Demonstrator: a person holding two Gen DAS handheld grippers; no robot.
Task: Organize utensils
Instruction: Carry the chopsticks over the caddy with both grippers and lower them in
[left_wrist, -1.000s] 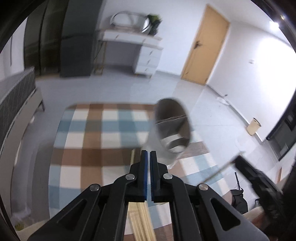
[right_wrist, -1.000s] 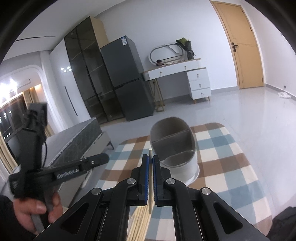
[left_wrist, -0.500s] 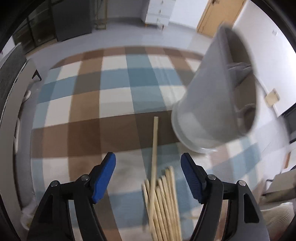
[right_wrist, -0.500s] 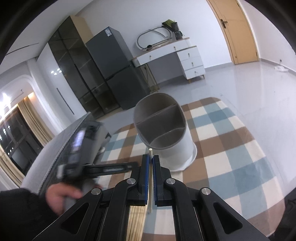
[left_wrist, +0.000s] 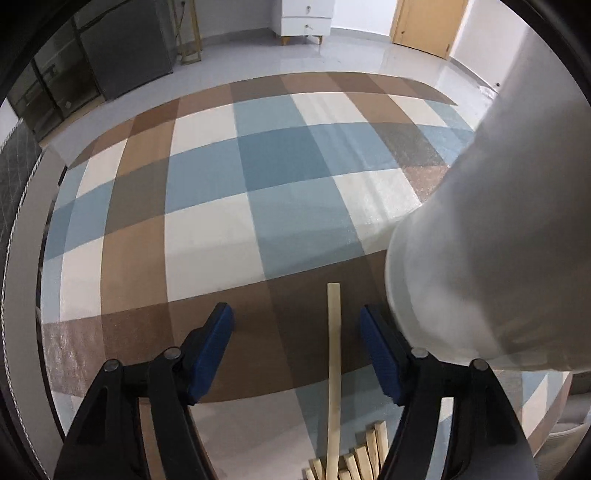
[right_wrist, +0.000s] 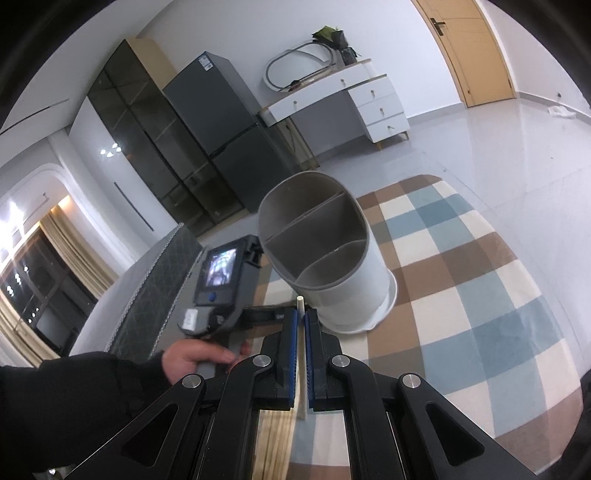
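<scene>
Evenly lit and fairly bright indoors, with soft shadows only; warm ceiling lights (right_wrist: 109, 149) glowing far left in the right wrist view, glare sheen on the glossy floor (right_wrist: 517, 140) far right. Heavy fisheye bending plus black vignette at all edges. Near white holder (left_wrist: 491, 236) soft and smeared in the left wrist view, checked rug (left_wrist: 236, 206) reasonably sharp.

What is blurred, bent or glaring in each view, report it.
Left wrist view: the holder sits close and soft with blur, the rug bulges from fisheye, and the floor shows pale glare. Right wrist view: mostly sharp, the door and fridge lean and curve, the lamps at left blow out, and the chopstick between the fingers is crisp.
</scene>
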